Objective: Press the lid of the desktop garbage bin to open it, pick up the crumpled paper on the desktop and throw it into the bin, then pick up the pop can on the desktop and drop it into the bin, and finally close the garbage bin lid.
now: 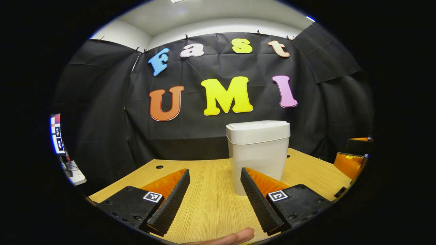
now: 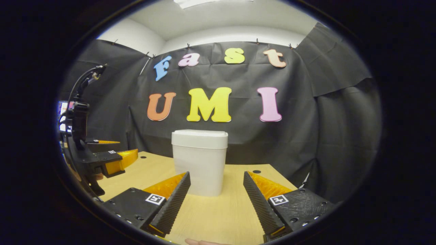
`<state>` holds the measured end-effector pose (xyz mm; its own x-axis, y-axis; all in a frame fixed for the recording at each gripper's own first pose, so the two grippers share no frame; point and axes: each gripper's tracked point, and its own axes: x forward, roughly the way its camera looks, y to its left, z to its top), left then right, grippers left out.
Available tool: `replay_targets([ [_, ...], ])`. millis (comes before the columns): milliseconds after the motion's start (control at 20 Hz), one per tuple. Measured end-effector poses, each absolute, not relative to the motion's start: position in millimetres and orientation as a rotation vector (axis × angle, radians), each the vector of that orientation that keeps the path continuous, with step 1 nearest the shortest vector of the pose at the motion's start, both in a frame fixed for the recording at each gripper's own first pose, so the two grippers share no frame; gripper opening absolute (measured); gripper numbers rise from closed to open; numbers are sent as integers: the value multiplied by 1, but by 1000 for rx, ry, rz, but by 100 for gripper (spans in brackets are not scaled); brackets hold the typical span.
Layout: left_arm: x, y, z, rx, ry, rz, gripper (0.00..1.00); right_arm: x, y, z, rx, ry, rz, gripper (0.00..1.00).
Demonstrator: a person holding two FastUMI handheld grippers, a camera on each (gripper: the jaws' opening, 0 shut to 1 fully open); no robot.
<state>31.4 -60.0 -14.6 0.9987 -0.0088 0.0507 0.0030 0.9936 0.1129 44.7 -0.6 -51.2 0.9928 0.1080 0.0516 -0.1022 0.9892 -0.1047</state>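
Observation:
A white desktop bin [image 1: 257, 160] stands upright on the wooden table [image 1: 211, 207], its lid [image 1: 258, 131] shut flat. My left gripper [image 1: 215, 170] is open and empty, hovering low over the table, with the bin just ahead and slightly right of its fingers. In the right gripper view the same bin [image 2: 200, 166] stands straight ahead with its lid [image 2: 199, 137] down. My right gripper [image 2: 216, 173] is open, short of the bin, and holds nothing. The left gripper [image 2: 117, 153] shows at the left, its fingers apart. The right gripper [image 1: 352, 158] shows at the far right.
The table has small round holes [image 1: 159, 167] near its back edge, which ends at the black cloth wall. Its right edge [image 2: 289, 183] lies close beside my right gripper. A fingertip [image 1: 235, 236] shows at the bottom. A cable [image 2: 83, 85] arches over the left gripper.

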Motion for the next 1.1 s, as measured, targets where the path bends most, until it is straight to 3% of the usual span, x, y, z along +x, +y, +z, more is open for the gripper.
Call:
replay_targets([
  [300,31,-61,-13,103,-54,-12,96,48,-5,-51,-101,-52,101,98],
  [350,31,-62,-13,103,-55,-11,96,48,-7,-51,-98,-51,97,93],
  [450,31,-60,-14,101,-50,-6,96,50,-11,-51,-86,-46,90,97],
  [650,30,-60,-13,100,-50,-9,96,52,-21,-47,-64,-43,76,97],
  [700,31,-61,-14,101,-50,-9,96,52,-23,-47,-57,-45,73,93],
  [1100,36,-64,-22,98,-27,4,96,47,-9,-48,-84,-49,106,95],
])
